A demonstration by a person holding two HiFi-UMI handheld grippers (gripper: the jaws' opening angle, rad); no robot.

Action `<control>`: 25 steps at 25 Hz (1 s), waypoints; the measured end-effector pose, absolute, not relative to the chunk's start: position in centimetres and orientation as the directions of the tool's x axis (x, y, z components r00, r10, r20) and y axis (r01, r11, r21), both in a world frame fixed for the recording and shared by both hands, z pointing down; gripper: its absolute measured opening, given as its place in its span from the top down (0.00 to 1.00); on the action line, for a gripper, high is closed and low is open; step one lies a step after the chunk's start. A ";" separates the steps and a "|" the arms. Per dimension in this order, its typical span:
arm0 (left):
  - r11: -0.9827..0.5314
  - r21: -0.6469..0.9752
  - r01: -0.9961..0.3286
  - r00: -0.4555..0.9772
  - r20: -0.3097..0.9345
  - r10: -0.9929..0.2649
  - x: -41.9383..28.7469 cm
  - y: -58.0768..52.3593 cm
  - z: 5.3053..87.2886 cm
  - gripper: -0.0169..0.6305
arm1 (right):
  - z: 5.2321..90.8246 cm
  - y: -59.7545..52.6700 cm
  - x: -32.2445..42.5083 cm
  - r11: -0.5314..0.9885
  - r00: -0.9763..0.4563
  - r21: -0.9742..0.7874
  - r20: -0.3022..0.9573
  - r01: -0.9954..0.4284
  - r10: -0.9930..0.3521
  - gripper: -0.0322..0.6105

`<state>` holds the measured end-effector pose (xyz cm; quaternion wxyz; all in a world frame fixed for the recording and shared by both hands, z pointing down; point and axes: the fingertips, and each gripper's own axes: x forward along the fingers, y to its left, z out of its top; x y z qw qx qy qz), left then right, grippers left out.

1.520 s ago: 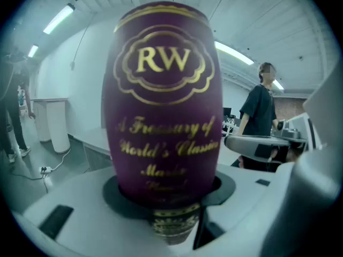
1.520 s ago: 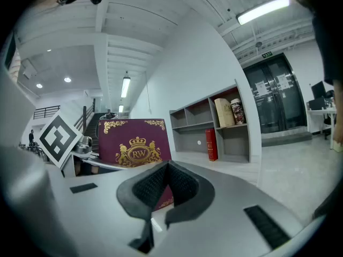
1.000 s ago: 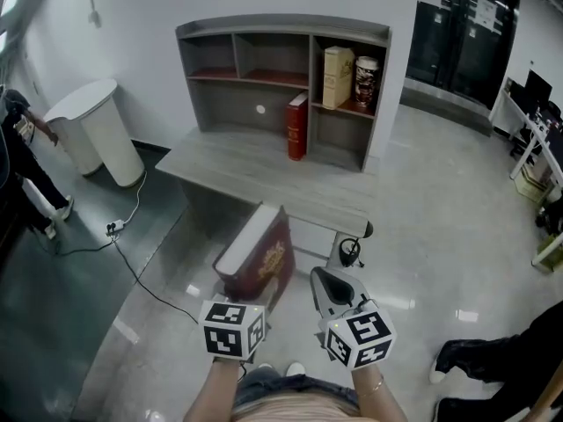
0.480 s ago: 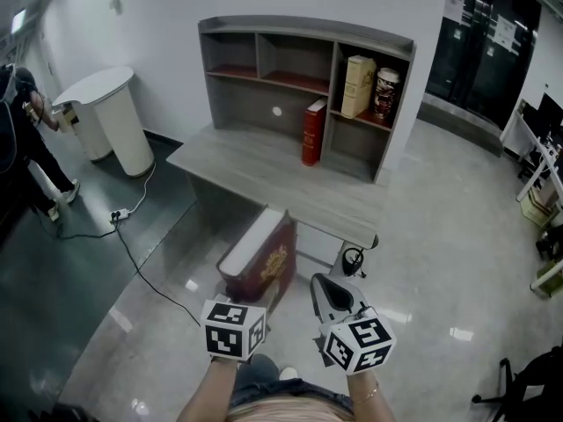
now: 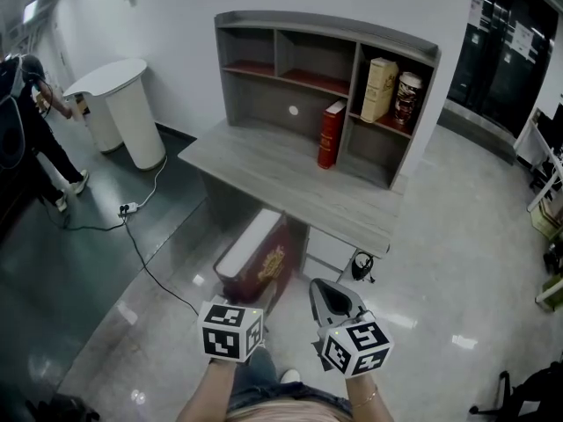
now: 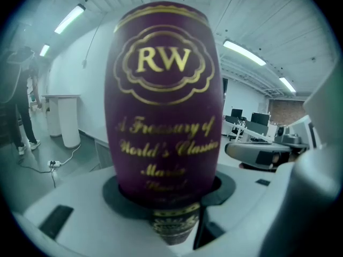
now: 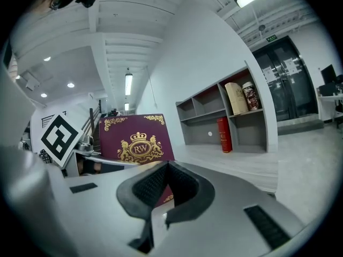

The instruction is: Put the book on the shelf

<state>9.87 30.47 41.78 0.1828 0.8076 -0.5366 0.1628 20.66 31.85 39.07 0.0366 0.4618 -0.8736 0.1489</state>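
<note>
Head view first: the burgundy book (image 5: 260,255) is up off the floor and carried low in front of the person, short of the desk (image 5: 264,161) and well apart from the shelf (image 5: 327,35) it's bound for. The left gripper (image 5: 247,295) has it, clamped across the covers at the near end. In the left gripper view the gold-lettered spine (image 6: 163,106) rears straight up out of the jaws (image 6: 171,197), filling the frame. The right gripper (image 5: 331,295) rides just beside the book's right side, and the right gripper view shows its jaws (image 7: 165,193) pressed together with nothing in them. Now, the handling: this looks like a thick, stiff hardback, likely heavy. Pinched at one end like this, the long free end will want to lever and sag. The cover looks smooth, so a slip is possible. A safer hold would be deeper across both boards, close to the spine, with the empty gripper steadying the far end. There's open room beside the red book (image 5: 331,134).
</note>
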 end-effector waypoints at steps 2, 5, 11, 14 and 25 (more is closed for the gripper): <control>-0.355 0.117 -0.928 0.367 0.458 -0.809 9.4 29.5 41.9 0.62 | 39.2 30.8 20.3 0.532 -0.573 -0.225 0.202 -0.816 -0.794 0.94; -0.351 0.119 -0.929 0.365 0.460 -0.810 8.7 27.3 42.2 0.62 | 39.4 28.7 19.8 0.533 -0.573 -0.222 0.204 -0.817 -0.794 0.94; -0.344 0.125 -0.931 0.361 0.464 -0.809 6.4 21.8 42.3 0.62 | 40.0 23.3 17.4 0.532 -0.578 -0.236 0.224 -0.813 -0.784 0.94; -0.337 0.125 -0.933 0.356 0.461 -0.813 4.7 18.5 42.1 0.62 | 40.0 20.0 15.9 0.535 -0.582 -0.236 0.227 -0.811 -0.781 0.94; -0.313 0.141 -0.939 0.342 0.467 -0.815 -3.4 6.9 41.6 0.62 | 39.4 8.4 7.7 0.554 -0.601 -0.238 0.243 -0.798 -0.761 0.94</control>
